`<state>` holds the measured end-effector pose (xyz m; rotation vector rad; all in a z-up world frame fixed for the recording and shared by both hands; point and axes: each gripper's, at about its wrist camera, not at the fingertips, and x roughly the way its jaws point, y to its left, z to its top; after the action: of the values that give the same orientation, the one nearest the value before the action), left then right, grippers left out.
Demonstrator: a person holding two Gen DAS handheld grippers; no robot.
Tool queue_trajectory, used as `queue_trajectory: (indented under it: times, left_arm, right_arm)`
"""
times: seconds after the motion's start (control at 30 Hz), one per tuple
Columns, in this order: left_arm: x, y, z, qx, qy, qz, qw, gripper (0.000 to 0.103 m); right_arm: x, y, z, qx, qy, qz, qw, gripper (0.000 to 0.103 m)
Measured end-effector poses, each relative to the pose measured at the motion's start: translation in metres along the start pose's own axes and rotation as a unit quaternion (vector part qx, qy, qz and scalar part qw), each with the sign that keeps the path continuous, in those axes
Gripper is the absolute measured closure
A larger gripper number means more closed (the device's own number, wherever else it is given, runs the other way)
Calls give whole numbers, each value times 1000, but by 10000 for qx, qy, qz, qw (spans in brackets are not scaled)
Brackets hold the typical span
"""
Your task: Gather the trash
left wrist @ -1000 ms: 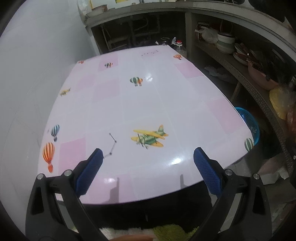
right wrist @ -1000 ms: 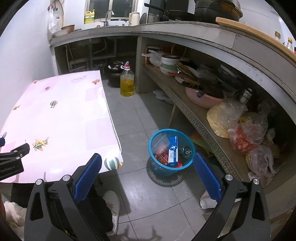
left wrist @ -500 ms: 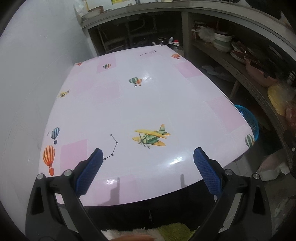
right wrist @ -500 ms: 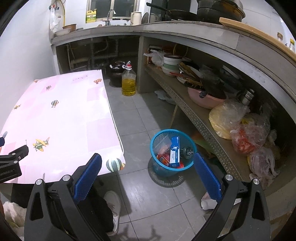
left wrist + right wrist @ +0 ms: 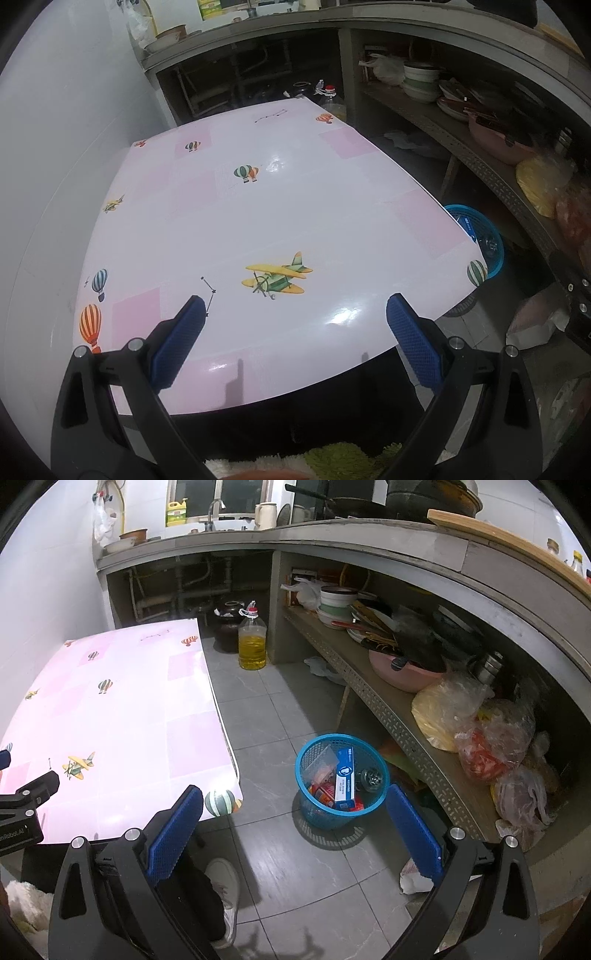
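A blue mesh waste basket (image 5: pixel 341 781) stands on the grey tiled floor right of the table, holding a blue-and-white box (image 5: pixel 345 777) and other wrappers; its rim shows past the table's right edge in the left wrist view (image 5: pixel 480 236). My left gripper (image 5: pixel 293 339) is open and empty above the near edge of the pink table (image 5: pixel 295 206). My right gripper (image 5: pixel 293 830) is open and empty, above the floor, in front of the basket. No loose item lies on the tabletop.
A bottle of yellow oil (image 5: pixel 252 642) and a dark jar (image 5: pixel 227 626) stand on the floor by the counter. A low shelf (image 5: pixel 406 716) at right holds bowls, a pink basin and plastic bags. A white shoe (image 5: pixel 225 893) is below.
Both views have tilted up and pulled back slightly; the table and basket sit a little lower in frame. Both grippers stay open and empty.
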<state>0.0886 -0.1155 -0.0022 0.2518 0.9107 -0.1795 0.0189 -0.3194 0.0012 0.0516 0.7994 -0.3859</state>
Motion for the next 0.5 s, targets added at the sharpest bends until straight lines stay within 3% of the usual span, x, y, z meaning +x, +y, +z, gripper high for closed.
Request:
queue_trajectory:
  times: [0.5]
  left_arm:
    - [4, 0, 0, -50, 88, -106, 9999, 9]
  right_arm:
    - [0, 0, 0, -7, 0, -11, 10000, 7]
